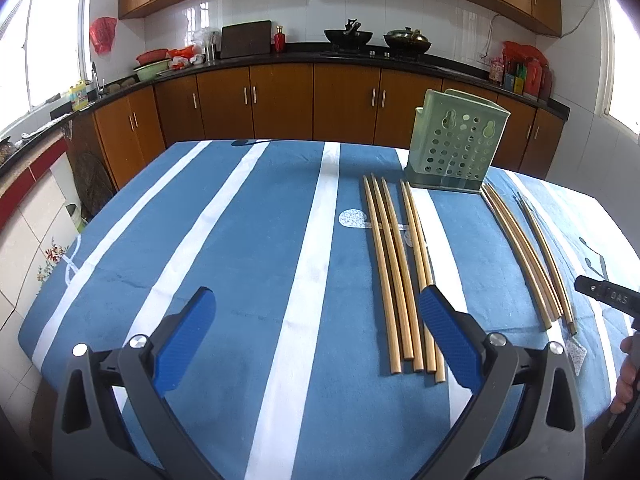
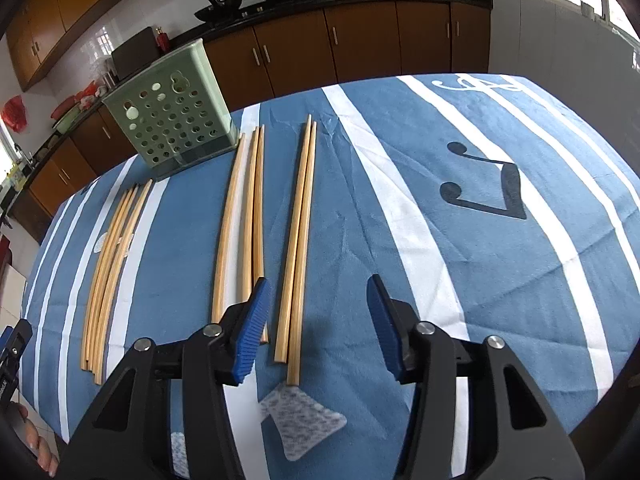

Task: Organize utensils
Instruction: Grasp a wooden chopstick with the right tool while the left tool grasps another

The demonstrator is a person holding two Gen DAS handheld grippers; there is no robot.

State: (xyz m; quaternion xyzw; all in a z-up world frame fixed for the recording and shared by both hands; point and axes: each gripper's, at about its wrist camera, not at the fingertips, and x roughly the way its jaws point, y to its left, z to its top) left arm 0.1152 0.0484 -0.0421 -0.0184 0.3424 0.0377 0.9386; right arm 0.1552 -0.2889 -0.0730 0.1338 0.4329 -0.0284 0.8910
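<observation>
- The surface (image 1: 248,264) is covered with a blue cloth with white stripes, and wooden chopsticks lie on it in three groups.
- In the left wrist view, a group of five chopsticks (image 1: 400,276) lies lengthwise at about 1 o'clock from the left claw (image 1: 316,332), their near ends just beside its right-hand finger.
- The left claw stands wide above the cloth, with nothing between its blue pads (image 1: 184,340).
- A pale green holder (image 1: 456,148) with round holes stands upright at the far edge of the surface, at about 1 o'clock in this view, beyond the far tips of the five chopsticks.
- In the right wrist view, a pair of chopsticks (image 2: 298,248) lies side by side at about 11 o'clock from the right claw (image 2: 316,328), their near ends lying between its two fingers.
- The right claw is partly open; its pads are clear of the pair and grip nothing.
- A group of three chopsticks (image 2: 244,216) lies just left of the pair, its near ends hidden behind the claw's left-hand finger.
- The holder appears at 10 o'clock in this view, close to the far tips of the three.
- Two patterned white stickers (image 2: 300,420) lie on the cloth below the right claw.
</observation>
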